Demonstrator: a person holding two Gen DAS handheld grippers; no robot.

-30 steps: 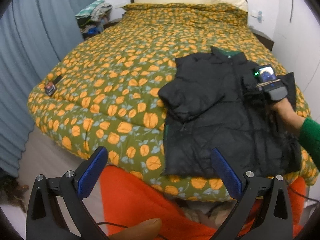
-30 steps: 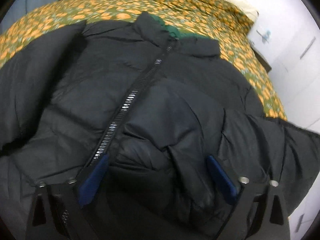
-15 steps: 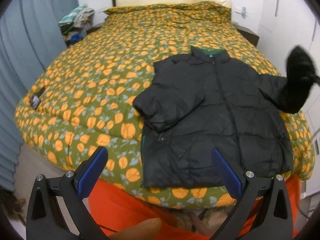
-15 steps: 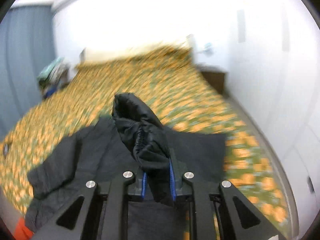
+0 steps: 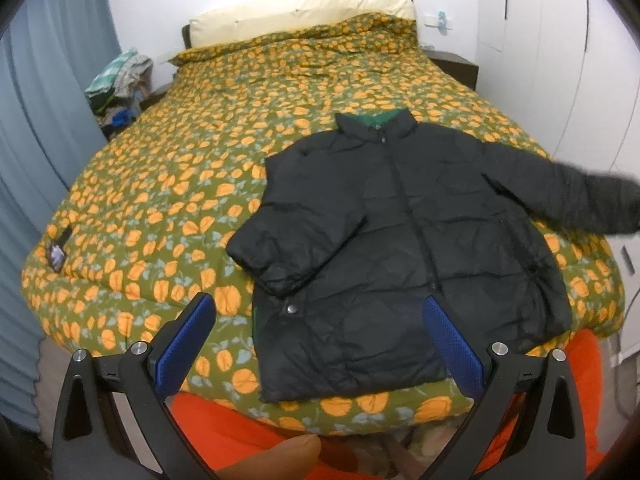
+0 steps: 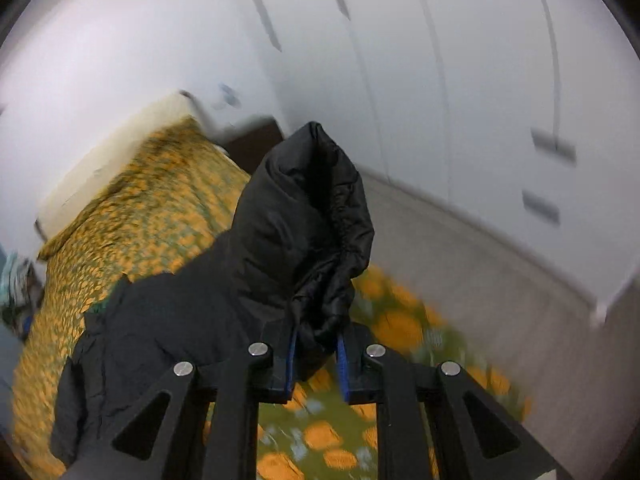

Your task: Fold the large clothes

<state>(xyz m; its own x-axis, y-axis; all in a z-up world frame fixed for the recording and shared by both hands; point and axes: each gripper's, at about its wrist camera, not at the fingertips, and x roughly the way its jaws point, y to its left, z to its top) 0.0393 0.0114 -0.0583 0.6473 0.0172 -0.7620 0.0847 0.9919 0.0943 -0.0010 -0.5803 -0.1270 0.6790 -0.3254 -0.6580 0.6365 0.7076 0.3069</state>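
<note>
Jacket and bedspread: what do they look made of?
Jacket: looks like thin synthetic shell, probably nylon, padded; faint sheen, stitched puffy panels, elastic cuff gathered in the right gripper. Bedspread: matte woven fabric, likely cotton, quilted; printed orange fruit, soft dimpled seams.

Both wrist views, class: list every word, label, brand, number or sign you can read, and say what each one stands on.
No text can be read in either view.
Small dark card on the orange-patterned green quilt: has a print, too small to read.
Black padded jacket: no label or brand visible.
White wardrobe doors: blurred, no writing visible.
</note>
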